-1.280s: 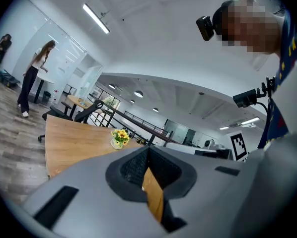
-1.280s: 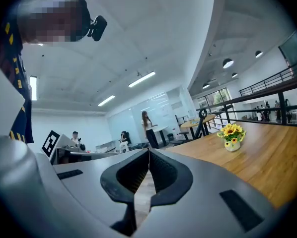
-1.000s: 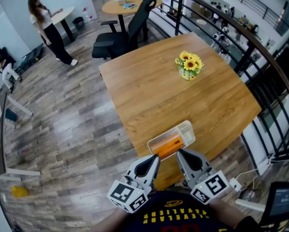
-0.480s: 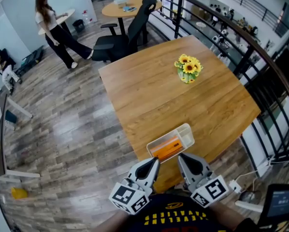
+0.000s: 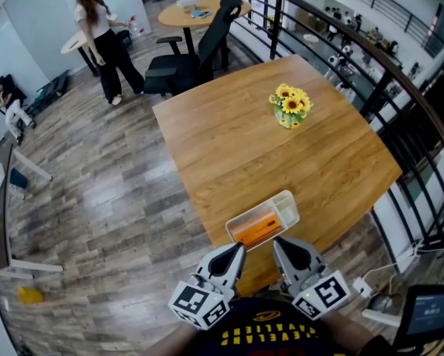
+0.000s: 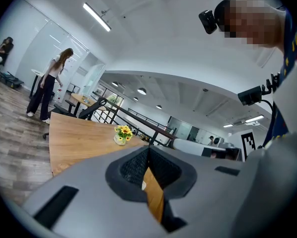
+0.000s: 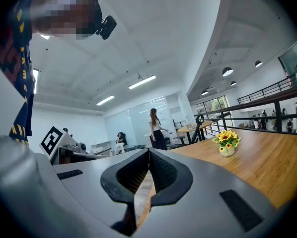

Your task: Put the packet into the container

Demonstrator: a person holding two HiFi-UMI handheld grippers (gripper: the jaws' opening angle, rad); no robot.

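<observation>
At the near edge of the table [image 5: 266,154] I hold my left gripper [image 5: 238,249] and right gripper [image 5: 278,243] side by side, each with its jaws clenched together on nothing. Just beyond their tips a clear container [image 5: 290,202] sits on that edge, with the orange packet [image 5: 256,228] lying inside it. Flowers [image 5: 292,104] stand well apart, toward the far edge.
</observation>
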